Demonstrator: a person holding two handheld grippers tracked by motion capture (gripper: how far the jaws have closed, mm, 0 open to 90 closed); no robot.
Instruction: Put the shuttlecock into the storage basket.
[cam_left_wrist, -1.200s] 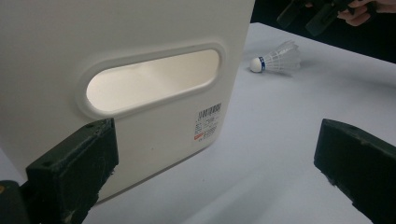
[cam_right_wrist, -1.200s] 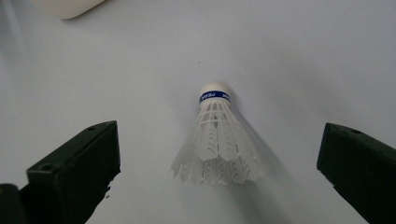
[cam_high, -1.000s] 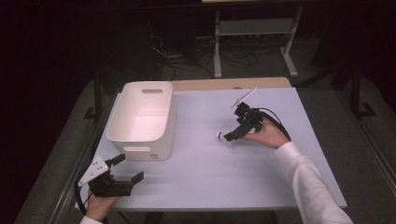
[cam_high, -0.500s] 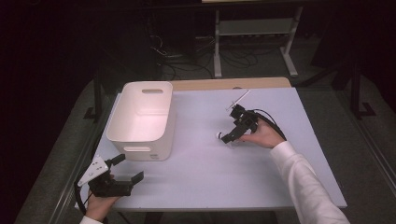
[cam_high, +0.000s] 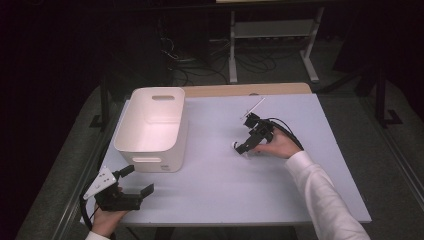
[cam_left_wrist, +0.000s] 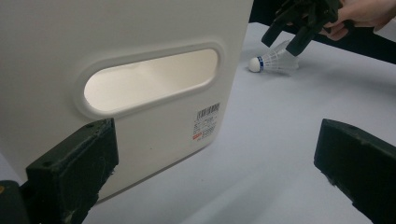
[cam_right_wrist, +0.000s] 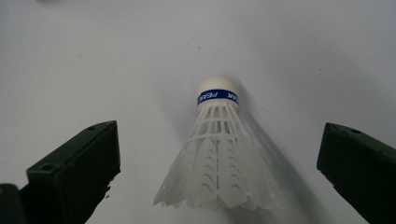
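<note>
A white shuttlecock (cam_right_wrist: 218, 154) with a blue band lies on its side on the pale table, cork pointing away from my right gripper (cam_right_wrist: 219, 161). That gripper is open, one jaw on each side of the feather skirt, not touching it. From above, the shuttlecock (cam_high: 235, 146) lies right of centre with the right gripper (cam_high: 242, 148) low over it. My left gripper (cam_high: 137, 180) is open and holds nothing at the front left corner, just in front of a white bin (cam_high: 150, 125). The left gripper view shows the bin's handle slot (cam_left_wrist: 149, 79) close up and the shuttlecock (cam_left_wrist: 275, 61) beyond.
The bin is open-topped and looks empty from above. A wooden strip (cam_high: 250, 90) runs along the table's far edge. A metal stand (cam_high: 272, 30) and cables sit on the dark floor behind.
My right gripper has come down and slightly left, so its open jaws now flank the shuttlecock. The left gripper and the bin have not moved.
</note>
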